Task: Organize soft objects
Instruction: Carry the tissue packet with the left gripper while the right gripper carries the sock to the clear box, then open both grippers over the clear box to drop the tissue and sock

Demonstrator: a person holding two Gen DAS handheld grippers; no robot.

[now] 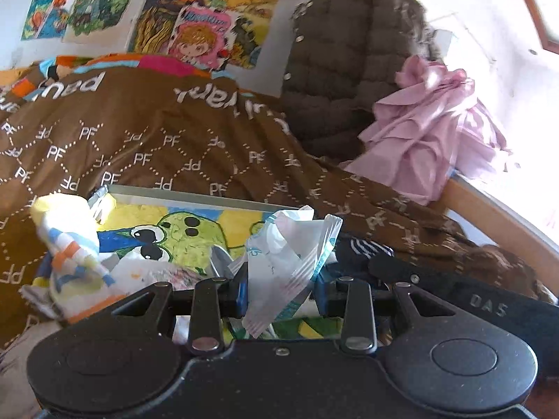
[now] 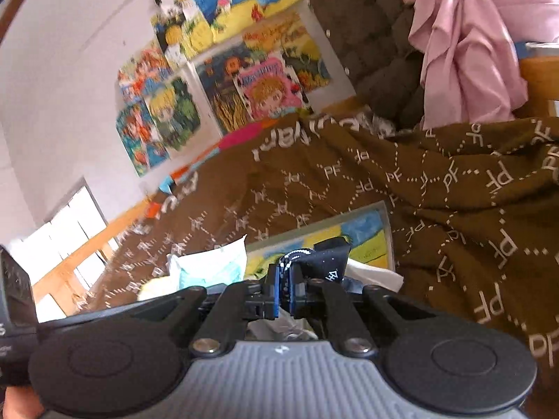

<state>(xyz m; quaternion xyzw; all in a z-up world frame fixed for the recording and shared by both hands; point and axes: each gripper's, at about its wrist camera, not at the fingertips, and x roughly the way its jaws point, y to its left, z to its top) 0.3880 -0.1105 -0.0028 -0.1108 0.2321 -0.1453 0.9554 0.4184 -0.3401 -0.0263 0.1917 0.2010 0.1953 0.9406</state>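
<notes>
My left gripper (image 1: 281,288) is shut on a crumpled white and light-blue soft packet (image 1: 290,262), held above a box (image 1: 181,195) with a yellow, blue and green cartoon picture inside. A yellow, white, blue and orange striped sock (image 1: 70,244) lies at the box's left. My right gripper (image 2: 285,288) is shut on a dark navy sock (image 2: 325,262) with white marks, over the same box (image 2: 370,234). The white and blue packet also shows in the right wrist view (image 2: 209,265), left of my fingers. The right gripper's black body (image 1: 471,300) appears at the lower right of the left view.
A brown blanket (image 1: 174,132) printed with PF covers the bed. A brown quilted jacket (image 1: 349,70) and a pink garment (image 1: 429,129) hang at the wooden bed end (image 1: 506,223). Colourful cartoon posters (image 1: 195,21) cover the white wall.
</notes>
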